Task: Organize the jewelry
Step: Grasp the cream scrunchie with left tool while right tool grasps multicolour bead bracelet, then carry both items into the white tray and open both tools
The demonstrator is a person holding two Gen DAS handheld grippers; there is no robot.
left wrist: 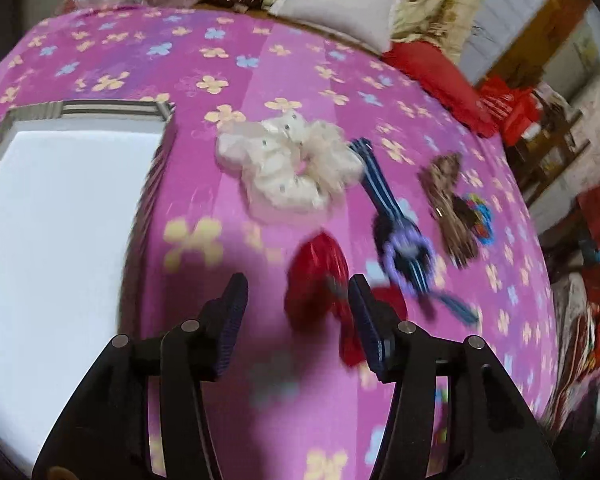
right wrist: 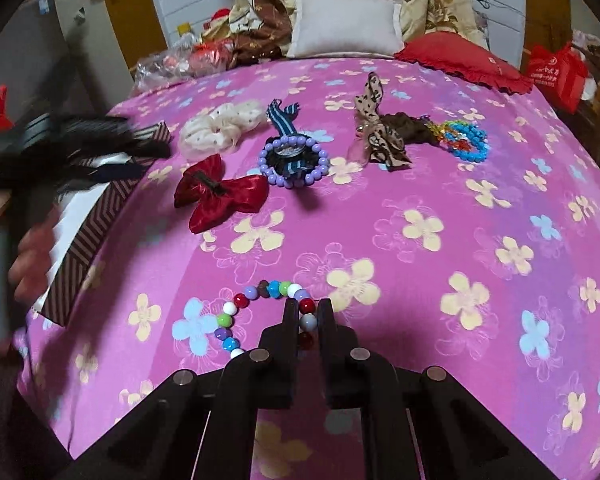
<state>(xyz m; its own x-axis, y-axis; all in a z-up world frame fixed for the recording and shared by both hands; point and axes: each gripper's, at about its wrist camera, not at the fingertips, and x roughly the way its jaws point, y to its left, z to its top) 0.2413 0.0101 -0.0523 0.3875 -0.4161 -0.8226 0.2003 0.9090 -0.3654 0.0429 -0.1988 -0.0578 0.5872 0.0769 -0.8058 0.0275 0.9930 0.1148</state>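
barely started, box looks empty | right gripper pinching beaded bracelet | left gripper spread, red bow between fingers | rest lies beyond

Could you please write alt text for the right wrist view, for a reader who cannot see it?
The right gripper is closed on a multicoloured bead bracelet lying on a pink flowered bedspread. Beyond lie a red satin bow, a purple bead bracelet and a white scrunchie; a striped box sits left.

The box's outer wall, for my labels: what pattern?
Brown-and-white diagonal stripes on the box; right wrist view shows it best.
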